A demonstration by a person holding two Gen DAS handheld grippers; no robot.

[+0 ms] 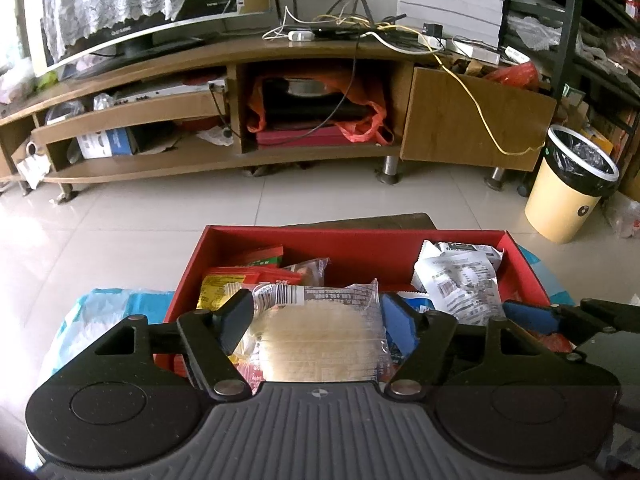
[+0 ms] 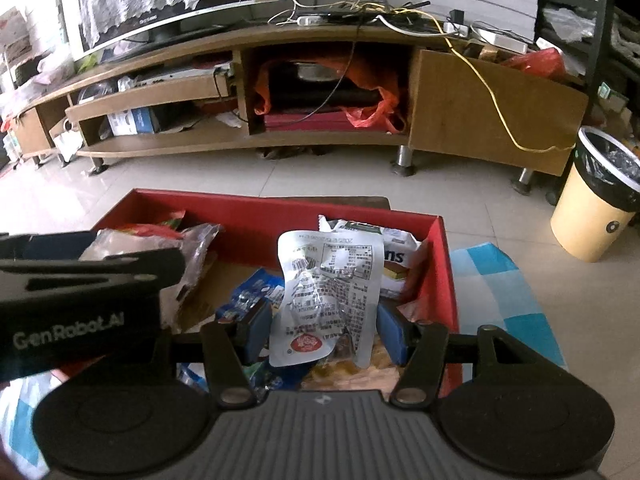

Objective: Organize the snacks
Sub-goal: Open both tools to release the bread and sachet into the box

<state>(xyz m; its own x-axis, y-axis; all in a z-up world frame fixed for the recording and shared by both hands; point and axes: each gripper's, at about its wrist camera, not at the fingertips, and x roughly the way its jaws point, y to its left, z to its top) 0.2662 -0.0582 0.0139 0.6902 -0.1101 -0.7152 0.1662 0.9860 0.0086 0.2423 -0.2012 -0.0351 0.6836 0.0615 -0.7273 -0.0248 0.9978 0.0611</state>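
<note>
A red box (image 1: 352,244) holds several snack packs; it also shows in the right wrist view (image 2: 256,212). My left gripper (image 1: 320,320) is shut on a clear pack of pale wafers (image 1: 320,336), held over the box's near side. My right gripper (image 2: 322,330) is shut on a silver printed pouch (image 2: 328,280), held over the box's right half. The silver pouch also shows in the left wrist view (image 1: 460,280). The left gripper's body (image 2: 80,288) crosses the left of the right wrist view. Red and yellow packs (image 1: 240,276) lie at the box's left.
A white and green bag (image 2: 392,256) lies in the box's far right corner. The box stands on a blue and white checked cloth (image 2: 500,280). A wooden TV stand (image 1: 280,120) is across the tiled floor. A cream bin (image 1: 568,196) stands at the right.
</note>
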